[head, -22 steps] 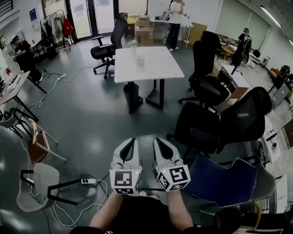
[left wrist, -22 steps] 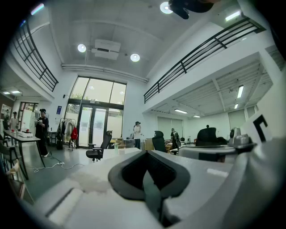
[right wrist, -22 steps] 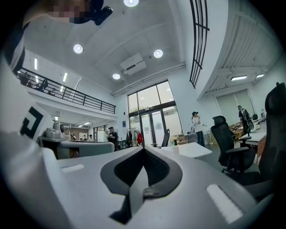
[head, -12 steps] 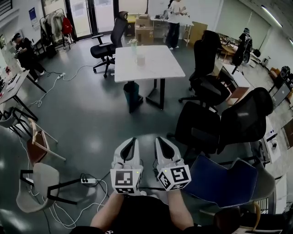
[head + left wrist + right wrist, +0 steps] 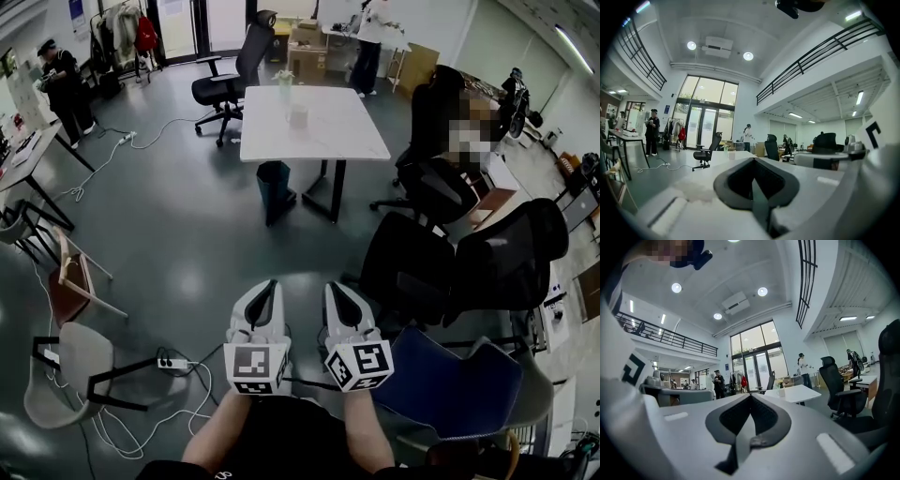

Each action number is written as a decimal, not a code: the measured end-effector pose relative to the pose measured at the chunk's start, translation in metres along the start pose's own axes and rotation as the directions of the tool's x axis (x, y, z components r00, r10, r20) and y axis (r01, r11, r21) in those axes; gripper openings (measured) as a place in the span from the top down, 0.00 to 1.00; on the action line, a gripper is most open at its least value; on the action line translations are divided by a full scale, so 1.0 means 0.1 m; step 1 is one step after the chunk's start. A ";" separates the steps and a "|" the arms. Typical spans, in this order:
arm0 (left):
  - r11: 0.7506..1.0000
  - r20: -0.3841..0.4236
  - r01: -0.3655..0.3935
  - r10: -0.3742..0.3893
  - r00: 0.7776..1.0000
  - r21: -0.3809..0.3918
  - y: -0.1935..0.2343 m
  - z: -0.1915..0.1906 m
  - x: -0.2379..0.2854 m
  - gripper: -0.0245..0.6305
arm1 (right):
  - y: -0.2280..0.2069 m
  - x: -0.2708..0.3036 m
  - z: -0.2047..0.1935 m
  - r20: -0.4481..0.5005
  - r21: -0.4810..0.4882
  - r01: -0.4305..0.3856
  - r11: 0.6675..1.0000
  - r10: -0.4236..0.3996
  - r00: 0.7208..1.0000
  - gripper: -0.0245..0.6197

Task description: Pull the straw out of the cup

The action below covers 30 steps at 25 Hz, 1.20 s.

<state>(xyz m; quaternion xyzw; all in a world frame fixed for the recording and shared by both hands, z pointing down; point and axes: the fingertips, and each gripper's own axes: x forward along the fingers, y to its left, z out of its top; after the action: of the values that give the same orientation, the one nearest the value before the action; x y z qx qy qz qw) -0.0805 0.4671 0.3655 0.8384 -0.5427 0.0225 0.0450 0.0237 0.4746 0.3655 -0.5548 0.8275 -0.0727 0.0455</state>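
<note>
Grippers: two. The left gripper [image 5: 268,296] and right gripper [image 5: 336,300] are side by side on the table's near side, well apart from it.
Left jaws: pressed together, nothing between them.
Right jaws: pressed together, nothing between them.
Marker cubes [image 5: 257,367]: two, one per gripper, each with black-and-white square patterns.
White table [image 5: 347,141]: one, the landmark.
Cup [image 5: 298,116]: one, pale, upright on the table's far-left part, well apart from both grippers.
Straw: too small to make out at the cup.
Plant vase [image 5: 284,82]: one, at the table's far edge, just beyond the cup.
Blue chair [image 5: 450,375]: one, on the table's near-right side.
Writing: wall sign [image 5: 75,13] beyond the table's left, print too small to read.
</note>
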 end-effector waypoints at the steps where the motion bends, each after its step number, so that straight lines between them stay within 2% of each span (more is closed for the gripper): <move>1: 1.000 -0.001 -0.001 0.001 1.000 0.000 0.04 -0.01 0.08 0.96 | -0.03 0.08 -0.01 -0.002 -0.001 -0.002 1.000 0.002 1.000 0.96; 5: 1.000 0.007 -0.007 0.007 1.000 0.006 0.20 0.03 0.46 0.96 | -0.17 0.44 -0.03 -0.002 -0.015 -0.009 1.000 0.009 1.000 0.96; 12: 1.000 0.025 0.022 -0.022 0.999 0.003 0.50 -0.02 1.45 0.96 | -0.71 1.32 0.00 0.026 -0.026 0.004 1.000 -0.003 1.000 0.96; 16: 1.000 -0.016 0.010 -0.010 1.000 0.005 0.87 -0.14 2.13 0.96 | -0.98 2.01 -0.12 0.013 0.000 -0.015 1.000 0.015 1.000 0.96; 20: 1.000 -0.100 -0.001 0.001 0.995 0.005 1.27 -0.27 2.88 0.96 | -1.27 2.77 -0.26 -0.021 0.051 -0.019 0.999 0.020 1.000 0.96; 25: 0.997 -0.120 0.025 -0.016 0.993 0.074 1.73 0.03 4.11 0.96 | -1.75 3.97 -0.02 -0.041 0.070 -0.007 0.998 0.010 0.999 0.96; 30: 0.996 -0.096 0.045 -0.037 0.995 0.075 2.03 0.35 5.03 0.96 | -2.06 4.85 0.24 -0.040 0.042 -0.008 0.999 0.010 0.999 0.96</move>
<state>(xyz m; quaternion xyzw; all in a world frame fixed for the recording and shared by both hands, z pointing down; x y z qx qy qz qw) -0.0602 -0.0753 0.3847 0.8485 -0.5213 0.0822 0.0386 0.0315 -0.0524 0.3798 -0.5486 0.8290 -0.1008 0.0410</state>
